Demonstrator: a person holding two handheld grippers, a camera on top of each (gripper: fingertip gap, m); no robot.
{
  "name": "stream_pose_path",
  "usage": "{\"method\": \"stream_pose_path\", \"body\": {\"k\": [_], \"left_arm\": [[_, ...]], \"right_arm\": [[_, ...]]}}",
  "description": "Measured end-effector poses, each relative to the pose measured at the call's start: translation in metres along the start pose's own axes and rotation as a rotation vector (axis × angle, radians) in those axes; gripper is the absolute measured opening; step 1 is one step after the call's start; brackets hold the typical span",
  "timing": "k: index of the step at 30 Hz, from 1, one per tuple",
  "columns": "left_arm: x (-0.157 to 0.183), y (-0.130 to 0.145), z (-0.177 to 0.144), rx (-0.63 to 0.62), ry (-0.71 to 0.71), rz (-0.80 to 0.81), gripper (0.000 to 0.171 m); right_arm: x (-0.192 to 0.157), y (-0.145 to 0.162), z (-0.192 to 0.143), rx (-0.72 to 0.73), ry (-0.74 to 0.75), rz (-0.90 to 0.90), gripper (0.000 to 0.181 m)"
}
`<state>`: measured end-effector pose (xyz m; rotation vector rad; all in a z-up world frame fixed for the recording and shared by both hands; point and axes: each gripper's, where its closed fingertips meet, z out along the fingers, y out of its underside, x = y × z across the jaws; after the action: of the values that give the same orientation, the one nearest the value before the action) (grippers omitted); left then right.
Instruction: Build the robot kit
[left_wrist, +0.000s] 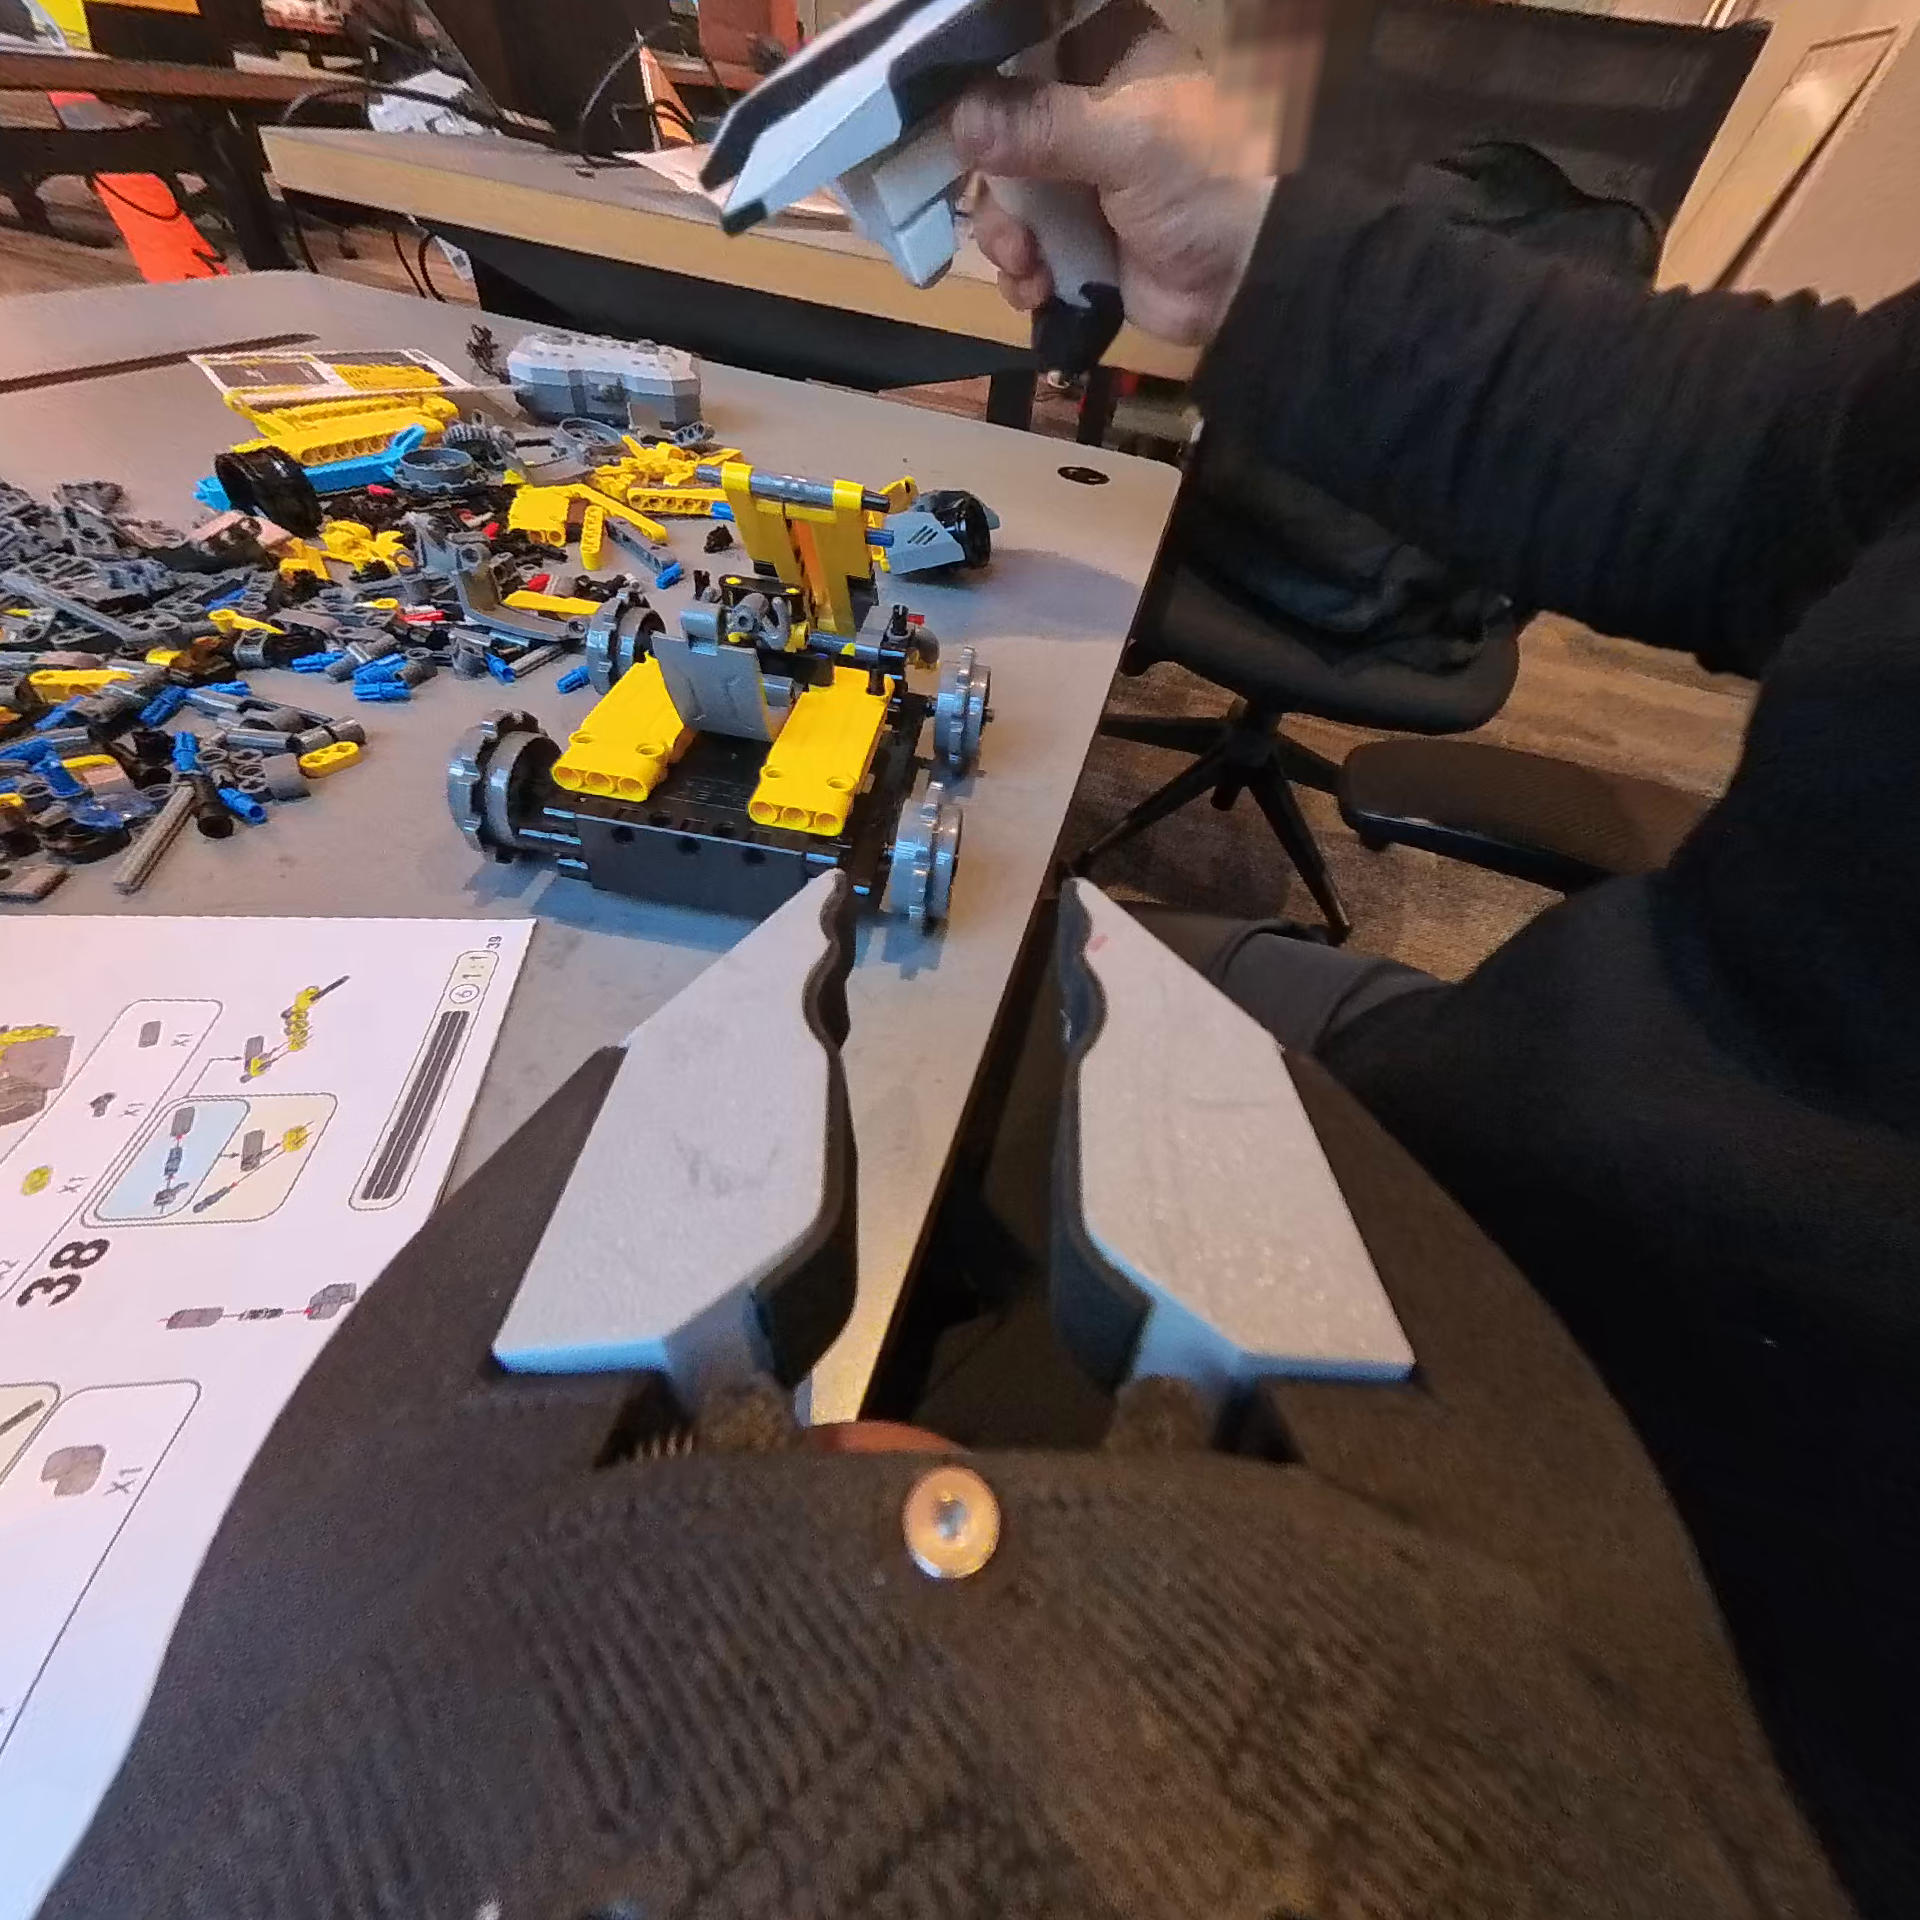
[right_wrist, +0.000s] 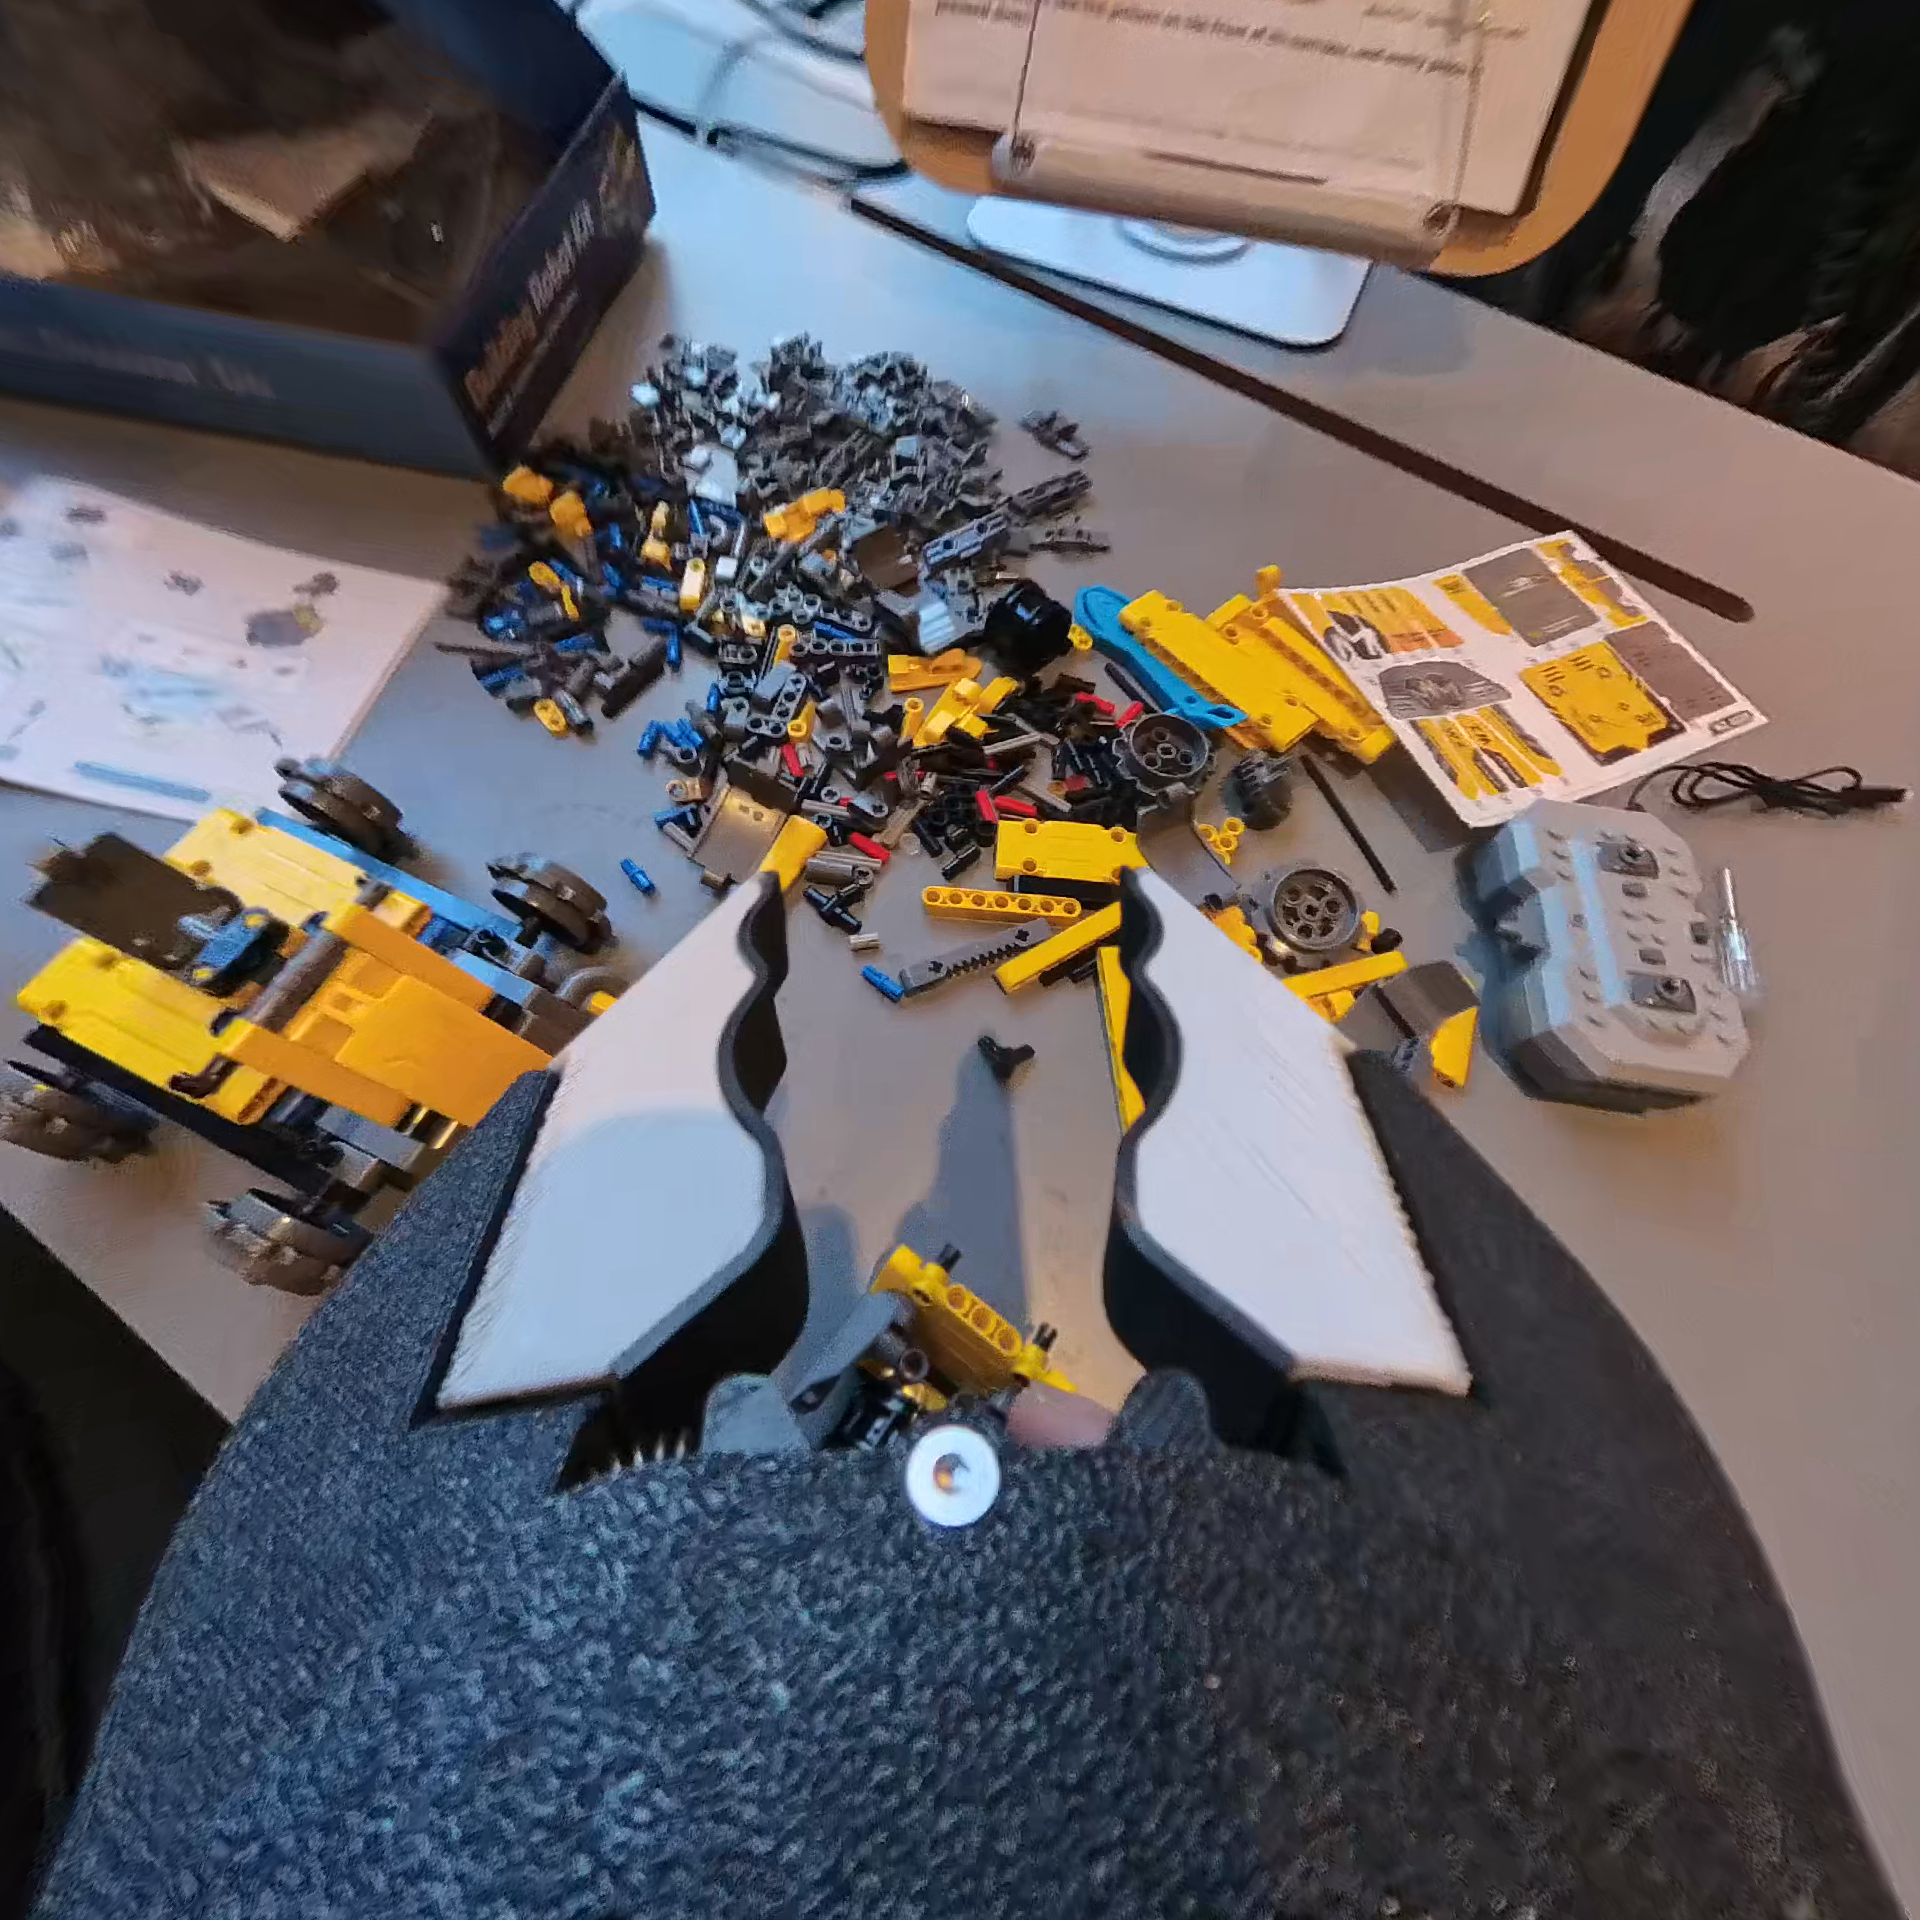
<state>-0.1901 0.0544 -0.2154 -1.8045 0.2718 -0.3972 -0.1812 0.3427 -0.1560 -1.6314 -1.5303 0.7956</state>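
Grey counter (right_wrist: 1351, 1351); yellow, black and grey brick vehicle (left_wrist: 727, 727); loose yellow, blue, grey, black, red pieces (right_wrist: 831, 644); yellow-and-grey sticker sheet (right_wrist: 1527, 675).

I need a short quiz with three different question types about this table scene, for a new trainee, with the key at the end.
1. True or false: the left tongs hold a yellow beam.
2. Which item lies closest to the grey motor block? A) the sticker sheet B) the instruction page C) the dark box
3. Fill in: the half-built vehicle stands near the ____ of the grey table.

Key:
1. False. The left tongs are open and empty, above the table edge.
2. A.
3. Edge. The right tongs are also open and hover over the pile of loose parts.
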Motion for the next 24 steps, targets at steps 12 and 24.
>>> {"method": "stream_pose_path", "body": {"k": [12, 24], "left_arm": [[-0.001, 0.005, 0.006, -0.023, -0.014, 0.007, 0.036], [0.002, 0.007, 0.008, -0.032, -0.006, 0.016, 0.035]], "right_arm": [[-0.007, 0.02, 0.053, -0.317, -0.046, -0.162, 0.03], [-0.024, 0.082, 0.089, -0.627, -0.261, -0.508, 0.013]]}}
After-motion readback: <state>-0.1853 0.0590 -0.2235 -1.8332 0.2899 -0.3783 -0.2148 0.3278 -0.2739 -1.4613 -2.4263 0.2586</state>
